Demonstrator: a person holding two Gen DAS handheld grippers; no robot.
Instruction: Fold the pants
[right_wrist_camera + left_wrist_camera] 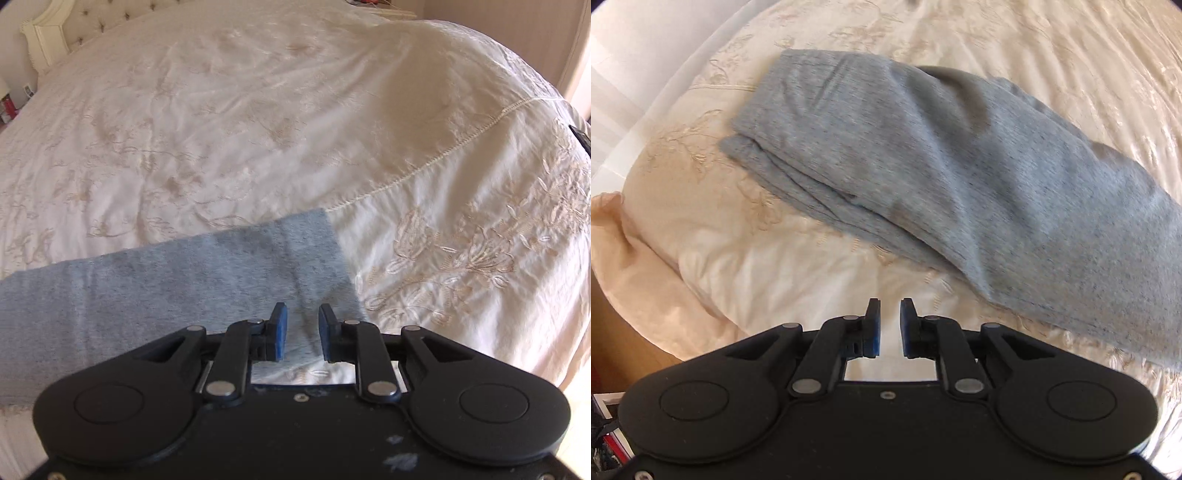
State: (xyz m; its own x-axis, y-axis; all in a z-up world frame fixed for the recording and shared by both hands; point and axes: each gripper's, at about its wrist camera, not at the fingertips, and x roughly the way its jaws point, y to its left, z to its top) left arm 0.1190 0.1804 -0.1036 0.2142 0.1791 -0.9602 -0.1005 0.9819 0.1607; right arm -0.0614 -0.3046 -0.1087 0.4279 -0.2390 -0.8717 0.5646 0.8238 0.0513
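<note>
Grey-blue knit pants (923, 177) lie folded over on a cream embroidered bedspread (768, 258), running from upper left to lower right in the left wrist view. My left gripper (889, 308) is open and empty, above bare bedspread just short of the pants' near edge. In the right wrist view one end of the pants (207, 280) lies flat, its straight edge to the right. My right gripper (302, 312) is open and empty, its blue pads over the near right corner of that end.
The bedspread (258, 110) covers a wide bed with a tufted headboard (92, 22) at far left. The bed's edge drops off at the right (554, 332). A wooden floor and clutter (605, 424) show at lower left.
</note>
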